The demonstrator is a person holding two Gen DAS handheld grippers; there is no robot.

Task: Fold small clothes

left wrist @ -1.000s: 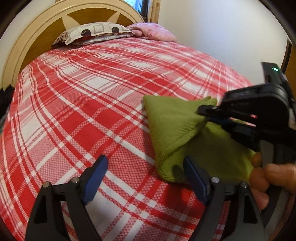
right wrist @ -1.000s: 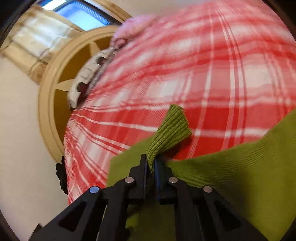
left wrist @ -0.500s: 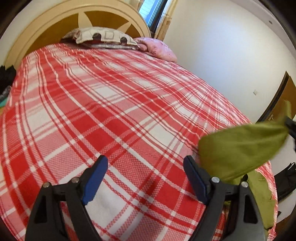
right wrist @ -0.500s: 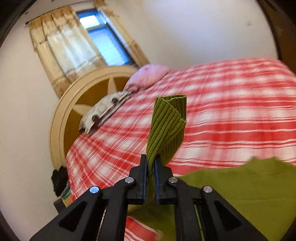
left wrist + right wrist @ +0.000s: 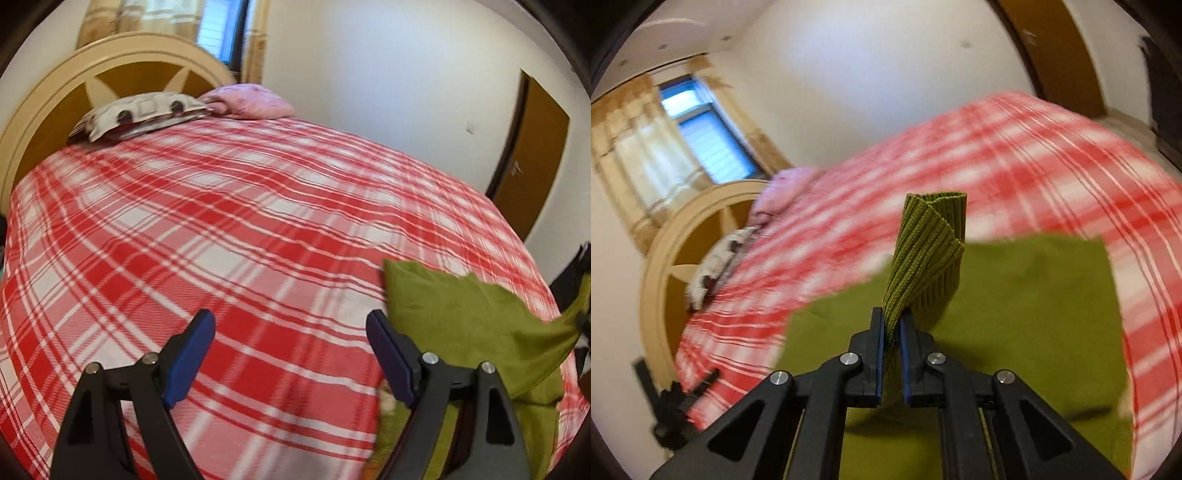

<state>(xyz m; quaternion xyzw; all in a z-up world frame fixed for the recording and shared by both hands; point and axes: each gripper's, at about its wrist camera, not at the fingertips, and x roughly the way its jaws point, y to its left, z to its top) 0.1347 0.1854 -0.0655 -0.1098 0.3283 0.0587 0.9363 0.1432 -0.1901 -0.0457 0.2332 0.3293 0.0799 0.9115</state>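
Two views split the scene: the left wrist camera alone shows the left gripper (image 5: pixel 291 354), jaws wide and empty over the red plaid bedspread (image 5: pixel 221 229); the right wrist camera alone shows the right gripper (image 5: pixel 893 332) clamped on the green garment's (image 5: pixel 1015 314) ribbed cuff (image 5: pixel 929 254) — the garment spreads over the bedspread's near corner.

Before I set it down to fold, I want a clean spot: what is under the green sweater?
The red plaid bedspread shows around the green sweater, held by the right gripper. What lies directly beneath the sweater is covered.
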